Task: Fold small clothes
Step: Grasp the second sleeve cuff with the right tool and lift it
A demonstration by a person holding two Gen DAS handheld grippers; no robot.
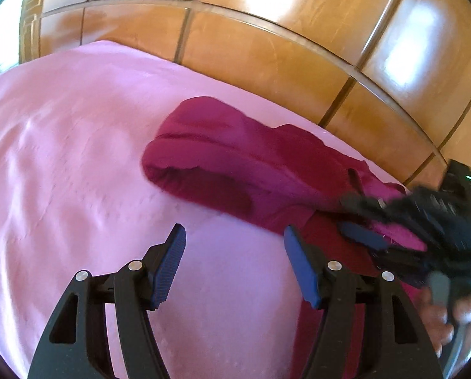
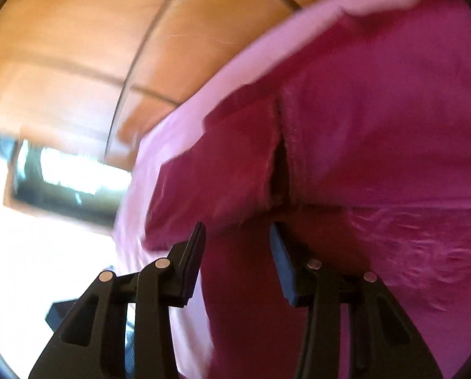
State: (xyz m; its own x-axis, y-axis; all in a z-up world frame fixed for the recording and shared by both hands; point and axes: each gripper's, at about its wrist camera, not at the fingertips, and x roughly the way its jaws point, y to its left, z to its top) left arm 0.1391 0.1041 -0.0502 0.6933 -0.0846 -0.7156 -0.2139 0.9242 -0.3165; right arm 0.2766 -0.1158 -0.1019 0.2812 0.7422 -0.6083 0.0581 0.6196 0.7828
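Pink bedsheet [image 1: 77,158] fills the near ground, and over it the left gripper [image 1: 234,251] hangs with jaws wide and empty, while the right gripper [image 2: 237,237], also spread with nothing clamped, noses against the near edge of the crimson garment [image 1: 235,164]. That garment lies rumpled on the sheet toward the far right, with glossy wooden wardrobe panels [image 1: 267,47] behind. It looks like the grasping step: each tool needs a hem or corner before any fold.
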